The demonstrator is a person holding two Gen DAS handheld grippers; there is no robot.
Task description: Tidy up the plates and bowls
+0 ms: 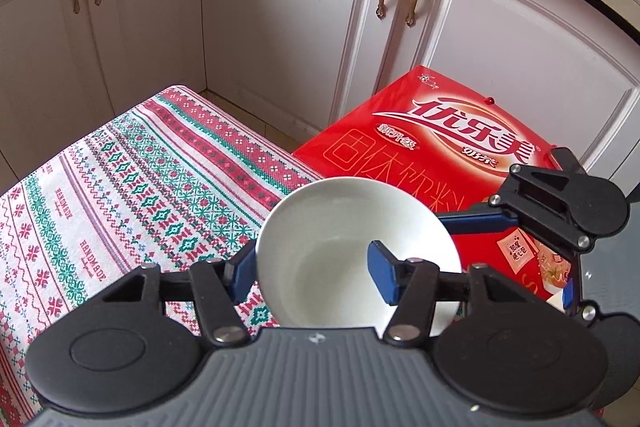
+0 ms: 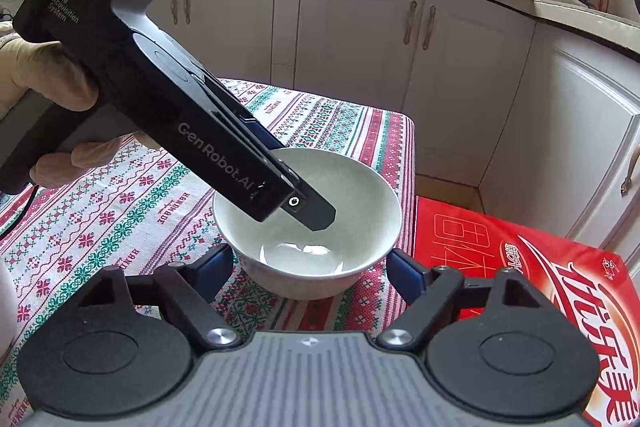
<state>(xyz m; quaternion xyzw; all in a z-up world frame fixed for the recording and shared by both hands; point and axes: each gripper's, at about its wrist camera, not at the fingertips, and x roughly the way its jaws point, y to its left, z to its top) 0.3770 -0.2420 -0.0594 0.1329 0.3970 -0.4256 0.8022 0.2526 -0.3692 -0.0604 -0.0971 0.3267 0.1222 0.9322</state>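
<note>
Bare tablecloth (image 2: 120, 211) lies open left of the bowl (image 2: 352, 187); a red box (image 2: 520, 267) crowds its right.

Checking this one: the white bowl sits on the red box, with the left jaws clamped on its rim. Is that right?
Not quite. The bowl sits on the patterned cloth, near its edge; the red box lies beside and lower. The right wrist view shows it. The left gripper does have its jaws clamped on the rim.
</note>
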